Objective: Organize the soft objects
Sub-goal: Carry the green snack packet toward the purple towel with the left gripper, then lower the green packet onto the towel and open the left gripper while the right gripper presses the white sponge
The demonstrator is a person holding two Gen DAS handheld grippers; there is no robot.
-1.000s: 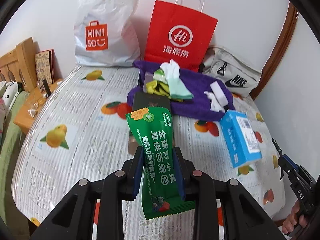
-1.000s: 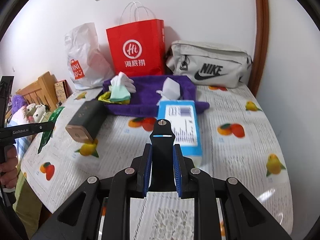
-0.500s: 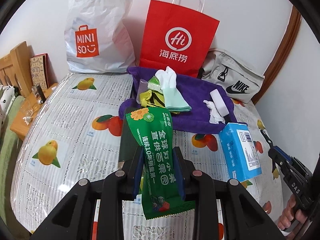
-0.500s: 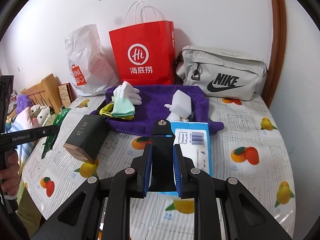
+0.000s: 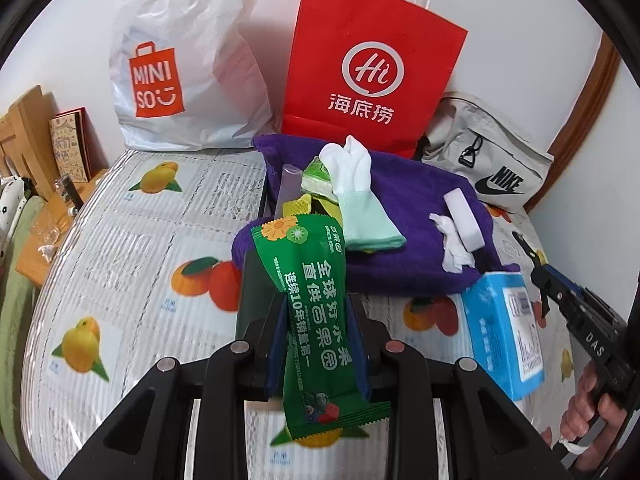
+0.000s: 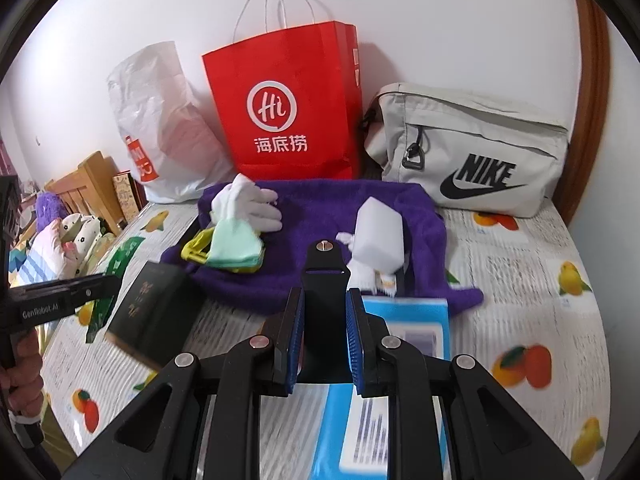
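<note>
My left gripper [image 5: 318,312] is shut on a green snack packet [image 5: 316,312] and holds it above the table, in front of a purple towel [image 5: 408,268]. The towel bears a white-and-mint glove [image 5: 356,192], a yellow item, a white sponge block [image 5: 462,216] and crumpled tissue. My right gripper [image 6: 324,312] is shut on a black strap-like piece [image 6: 325,308], above a blue tissue pack [image 6: 400,360]. The towel [image 6: 320,224] lies just beyond it. A dark box [image 6: 154,316] lies to its left.
A red paper bag [image 5: 372,64], a white Miniso plastic bag [image 5: 184,60] and a grey Nike bag [image 6: 472,152] stand along the wall at the back. A fruit-print cloth covers the table [image 5: 120,240]. A wooden chair and a bed are at the left.
Both grippers have moved forward toward the purple towel, which now looks larger and closer. The packet and the black piece stay held.
</note>
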